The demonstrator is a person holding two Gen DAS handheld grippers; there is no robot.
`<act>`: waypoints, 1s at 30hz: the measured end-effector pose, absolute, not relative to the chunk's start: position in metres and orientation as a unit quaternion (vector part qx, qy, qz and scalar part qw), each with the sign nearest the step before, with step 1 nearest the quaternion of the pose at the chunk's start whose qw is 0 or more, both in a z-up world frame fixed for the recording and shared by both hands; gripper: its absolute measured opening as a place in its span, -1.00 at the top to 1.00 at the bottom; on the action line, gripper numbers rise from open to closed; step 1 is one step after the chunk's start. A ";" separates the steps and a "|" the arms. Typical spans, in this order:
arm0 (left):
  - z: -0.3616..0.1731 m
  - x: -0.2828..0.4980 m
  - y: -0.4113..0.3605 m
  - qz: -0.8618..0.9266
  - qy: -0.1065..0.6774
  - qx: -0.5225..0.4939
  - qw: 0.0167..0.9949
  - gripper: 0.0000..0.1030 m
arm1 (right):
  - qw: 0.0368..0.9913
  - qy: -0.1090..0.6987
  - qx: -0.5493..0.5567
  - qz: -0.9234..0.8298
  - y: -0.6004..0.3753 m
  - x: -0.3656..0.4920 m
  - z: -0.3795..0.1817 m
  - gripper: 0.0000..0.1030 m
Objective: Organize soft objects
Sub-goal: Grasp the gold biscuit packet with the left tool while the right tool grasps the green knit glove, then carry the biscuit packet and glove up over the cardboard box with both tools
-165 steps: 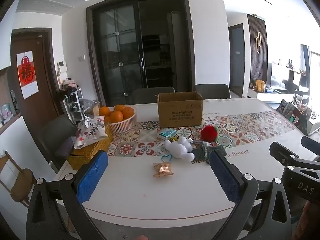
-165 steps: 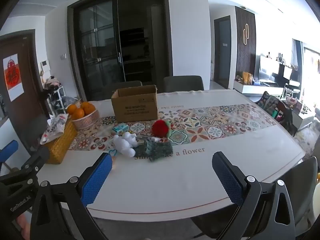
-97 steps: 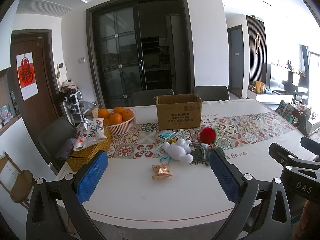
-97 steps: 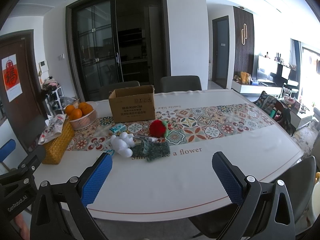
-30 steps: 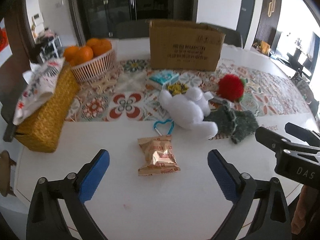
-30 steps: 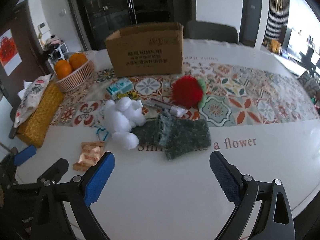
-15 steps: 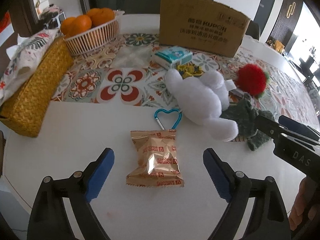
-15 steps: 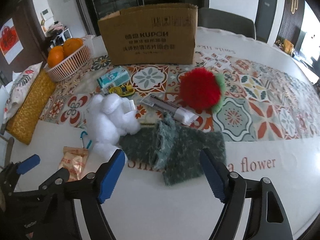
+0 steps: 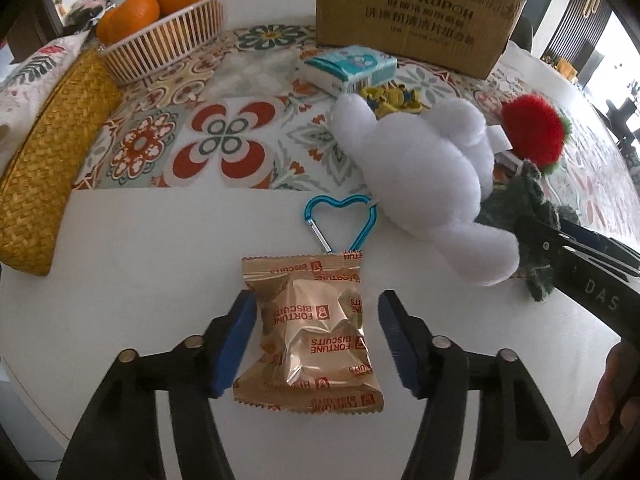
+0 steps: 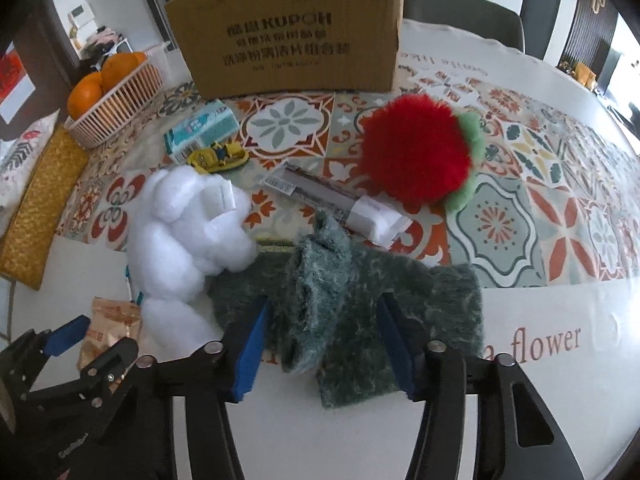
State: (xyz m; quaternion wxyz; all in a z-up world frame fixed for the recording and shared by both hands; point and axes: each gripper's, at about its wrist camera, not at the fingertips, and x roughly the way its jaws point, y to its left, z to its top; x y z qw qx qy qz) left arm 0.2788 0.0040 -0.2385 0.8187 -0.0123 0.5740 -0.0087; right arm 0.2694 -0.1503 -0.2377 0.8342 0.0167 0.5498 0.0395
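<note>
Near the table's (image 9: 120,240) front edge:
My left claw (image 9: 314,334): closing, pads astride the fortune biscuit packet (image 9: 312,332), not yet pressing.
My right claw (image 10: 322,338): closing, straddling the green knit cloth (image 10: 360,304), unclenched.

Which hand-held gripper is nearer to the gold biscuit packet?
Left. The left hand-held gripper straddles the gold biscuit packet, jaws just closing; the right hand-held gripper straddles the green knitted cloth, farther away.

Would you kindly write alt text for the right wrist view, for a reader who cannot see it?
The right gripper, jaws just narrowing, straddles a rumpled dark green knitted cloth on a white table. Beside it lie a white plush toy and a red pompom, before a cardboard box.
</note>
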 end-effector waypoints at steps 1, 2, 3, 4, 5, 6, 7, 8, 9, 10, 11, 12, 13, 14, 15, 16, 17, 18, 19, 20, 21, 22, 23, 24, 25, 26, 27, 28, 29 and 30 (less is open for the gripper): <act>-0.240 0.279 0.004 -0.009 0.577 -0.013 0.817 -0.08 | 0.833 0.552 0.018 0.039 -0.151 0.270 -0.239 0.03; -0.241 0.280 0.004 -0.009 0.579 -0.014 0.816 -0.02 | 0.830 0.556 0.020 0.038 -0.150 0.271 -0.242 0.07; -0.242 0.280 0.004 -0.010 0.580 -0.015 0.814 0.00 | 0.829 0.558 0.022 0.040 -0.150 0.271 -0.243 0.10; -0.243 0.280 0.004 -0.011 0.582 -0.016 0.813 0.01 | 0.827 0.560 0.022 0.041 -0.150 0.271 -0.244 0.17; -0.243 0.280 0.004 -0.012 0.582 -0.018 0.813 0.03 | 0.826 0.561 0.023 0.042 -0.150 0.271 -0.245 0.22; -0.243 0.280 0.005 -0.014 0.581 -0.019 0.813 0.04 | 0.827 0.561 0.024 0.044 -0.150 0.271 -0.245 0.25; -0.243 0.280 0.005 -0.017 0.581 -0.022 0.813 0.06 | 0.827 0.560 0.025 0.045 -0.149 0.271 -0.245 0.36; -0.242 0.279 0.005 -0.019 0.581 -0.025 0.813 0.07 | 0.825 0.562 0.027 0.050 -0.148 0.270 -0.245 0.47; -0.242 0.278 0.005 -0.021 0.581 -0.027 0.813 0.07 | 0.824 0.564 0.031 0.054 -0.148 0.270 -0.245 0.49; -0.241 0.277 0.006 -0.021 0.581 -0.030 0.813 0.07 | 0.824 0.563 0.033 0.054 -0.148 0.270 -0.244 0.51; -0.239 0.276 0.005 -0.022 0.578 -0.030 0.815 0.08 | 0.824 0.563 0.035 0.055 -0.148 0.268 -0.243 0.53; -0.237 0.274 0.004 -0.022 0.575 -0.028 0.817 0.08 | 0.824 0.563 0.037 0.057 -0.148 0.267 -0.242 0.54; -0.234 0.273 0.003 -0.024 0.571 -0.024 0.820 0.08 | 0.824 0.562 0.039 0.057 -0.149 0.267 -0.241 0.55; -0.231 0.272 0.002 -0.026 0.567 -0.021 0.823 0.08 | 0.825 0.561 0.042 0.059 -0.149 0.265 -0.239 0.56; -0.228 0.271 0.001 -0.029 0.563 -0.019 0.826 0.08 | 0.825 0.560 0.044 0.060 -0.150 0.263 -0.237 0.57; -0.224 0.271 0.000 -0.032 0.560 -0.018 0.828 0.08 | 0.825 0.560 0.046 0.060 -0.151 0.262 -0.236 0.58; -0.221 0.270 -0.001 -0.035 0.556 -0.018 0.830 0.08 | 0.825 0.560 0.049 0.062 -0.152 0.260 -0.234 0.58; -0.218 0.270 -0.001 -0.038 0.554 -0.018 0.832 0.09 | 0.825 0.559 0.052 0.062 -0.152 0.258 -0.231 0.59; -0.214 0.269 -0.002 -0.042 0.551 -0.019 0.833 0.09 | 0.826 0.558 0.054 0.063 -0.153 0.256 -0.229 0.59; -0.211 0.269 -0.003 -0.045 0.547 -0.018 0.836 0.09 | 0.827 0.556 0.057 0.063 -0.154 0.254 -0.226 0.59; -0.206 0.268 -0.003 -0.047 0.543 -0.018 0.838 0.09 | 0.828 0.554 0.058 0.063 -0.155 0.253 -0.223 0.59; -0.203 0.268 -0.005 -0.049 0.540 -0.018 0.840 0.09 | 0.829 0.552 0.059 0.063 -0.156 0.251 -0.220 0.60; -0.199 0.268 -0.006 -0.052 0.536 -0.018 0.843 0.09 | 0.831 0.549 0.059 0.062 -0.156 0.249 -0.217 0.60; -0.195 0.268 -0.007 -0.055 0.531 -0.019 0.845 0.09 | 0.833 0.547 0.060 0.060 -0.157 0.247 -0.213 0.60; -0.192 0.267 -0.007 -0.057 0.528 -0.019 0.847 0.09 | 0.834 0.545 0.062 0.060 -0.157 0.246 -0.210 0.60; -0.188 0.268 -0.008 -0.060 0.524 -0.019 0.849 0.09 | 0.836 0.543 0.063 0.059 -0.158 0.245 -0.207 0.60; -0.185 0.267 -0.010 -0.063 0.520 -0.019 0.851 0.09 | 0.837 0.540 0.064 0.058 -0.158 0.244 -0.203 0.60; -0.181 0.267 -0.011 -0.066 0.516 -0.018 0.854 0.09 | 0.839 0.538 0.066 0.058 -0.160 0.243 -0.200 0.60; -0.177 0.268 -0.012 -0.069 0.512 -0.017 0.856 0.09 | 0.840 0.535 0.068 0.057 -0.161 0.242 -0.197 0.60; -0.173 0.268 -0.013 -0.073 0.508 -0.018 0.858 0.09 | 0.843 0.531 0.070 0.056 -0.162 0.240 -0.192 0.60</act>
